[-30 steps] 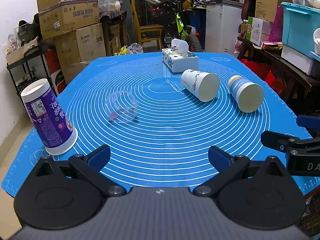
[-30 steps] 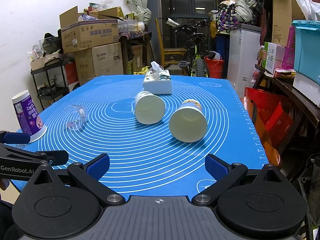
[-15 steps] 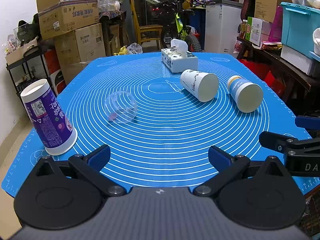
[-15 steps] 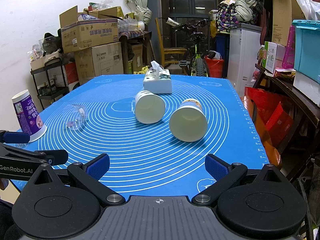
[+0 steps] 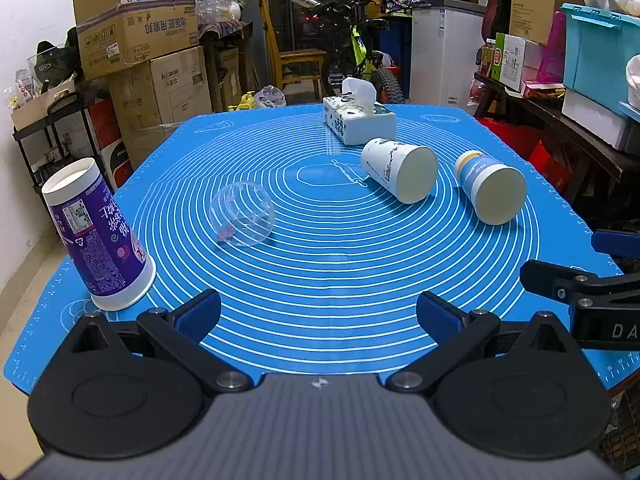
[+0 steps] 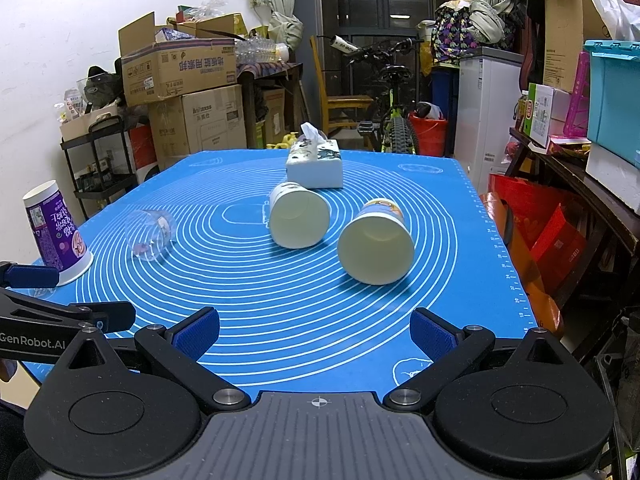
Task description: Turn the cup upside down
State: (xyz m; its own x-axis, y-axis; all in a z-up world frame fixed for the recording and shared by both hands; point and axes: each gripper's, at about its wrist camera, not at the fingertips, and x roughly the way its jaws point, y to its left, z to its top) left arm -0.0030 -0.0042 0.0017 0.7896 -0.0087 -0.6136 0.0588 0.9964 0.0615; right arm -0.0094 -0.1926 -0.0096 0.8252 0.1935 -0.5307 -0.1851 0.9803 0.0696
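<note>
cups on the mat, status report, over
Left gripper and right gripper open, empty. Purple cup upside down; clear cup and two paper cups on sides. Nothing blocking.

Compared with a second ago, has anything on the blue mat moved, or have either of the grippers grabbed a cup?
Nothing has visibly changed. The left gripper and right gripper both hang with jaws open and empty at the near edge of the mat. The purple cup remains upside down, while the clear cup, white cup and blue-and-white cup remain on their sides.

Cluttered home storeroom: stacked cardboard boxes (image 5: 160,60), bicycle (image 6: 394,92), freezer (image 6: 486,108).
</note>
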